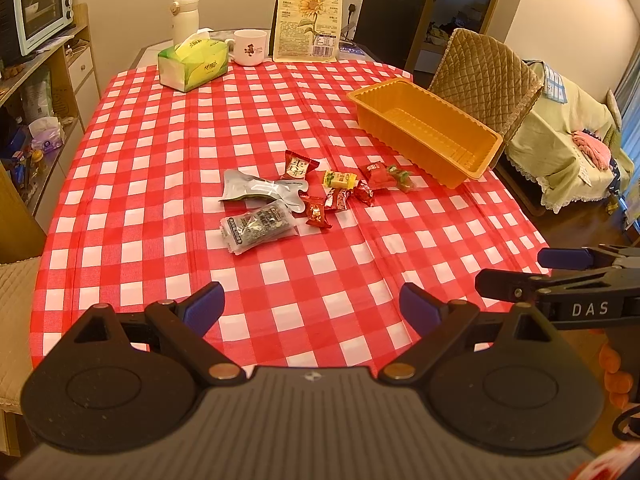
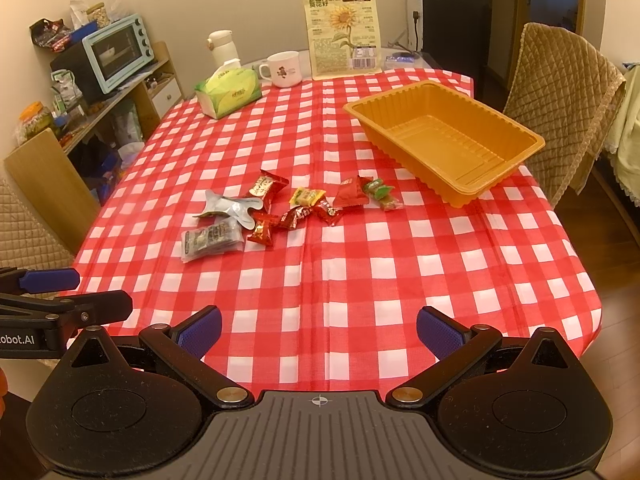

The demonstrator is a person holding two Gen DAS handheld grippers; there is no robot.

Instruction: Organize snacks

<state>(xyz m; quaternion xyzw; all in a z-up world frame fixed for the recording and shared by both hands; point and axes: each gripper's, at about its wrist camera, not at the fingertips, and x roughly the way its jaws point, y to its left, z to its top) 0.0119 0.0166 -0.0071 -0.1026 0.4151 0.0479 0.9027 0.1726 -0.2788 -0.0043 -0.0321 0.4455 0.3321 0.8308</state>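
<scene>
the print on the small snack wrappers [image 2: 296,210] is too fine to read. the orange tray [image 2: 448,136] at far right on the counter [image 2: 360,264] holds nothing; the snacks lie loose near its left. left tool [image 1: 310,304] and right tool [image 2: 318,330] both gape wide, gripping nothing.

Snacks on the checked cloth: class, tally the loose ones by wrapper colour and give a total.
Red wrappers: 5
Yellow wrappers: 1
Green wrappers: 1
Silver pouches: 1
Clear packs with dark print: 1
Total: 9, all outside the orange tray.
</scene>
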